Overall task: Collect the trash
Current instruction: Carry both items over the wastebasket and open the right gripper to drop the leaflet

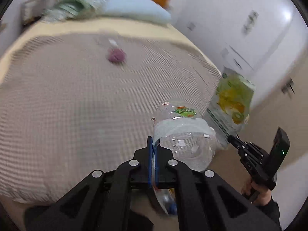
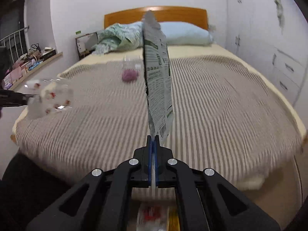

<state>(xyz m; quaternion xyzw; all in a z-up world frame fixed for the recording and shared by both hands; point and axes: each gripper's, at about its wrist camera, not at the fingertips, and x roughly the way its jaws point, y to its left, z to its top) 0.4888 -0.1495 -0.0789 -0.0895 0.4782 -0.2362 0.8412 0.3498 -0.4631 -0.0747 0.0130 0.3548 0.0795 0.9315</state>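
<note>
My left gripper (image 1: pixel 153 141) is shut on a crumpled clear plastic bottle (image 1: pixel 182 134), held above the foot of the bed; the bottle also shows blurred in the right wrist view (image 2: pixel 50 98). My right gripper (image 2: pixel 153 137) is shut on a flat snack pouch (image 2: pixel 157 80), which stands upright from the jaws; its green and yellow face shows in the left wrist view (image 1: pixel 233 100), with the right gripper (image 1: pixel 231 139) below it. A purple crumpled piece with clear wrapping (image 1: pixel 115 55) lies on the bed's middle, also in the right wrist view (image 2: pixel 129 75).
The bed (image 2: pixel 211 105) has a beige striped blanket, a blue pillow (image 2: pixel 184 33) and a green quilt (image 2: pixel 119 38) by the wooden headboard. White wardrobes (image 2: pixel 269 48) line the right wall. A nightstand (image 2: pixel 84 46) and a cluttered ledge (image 2: pixel 28 61) sit left.
</note>
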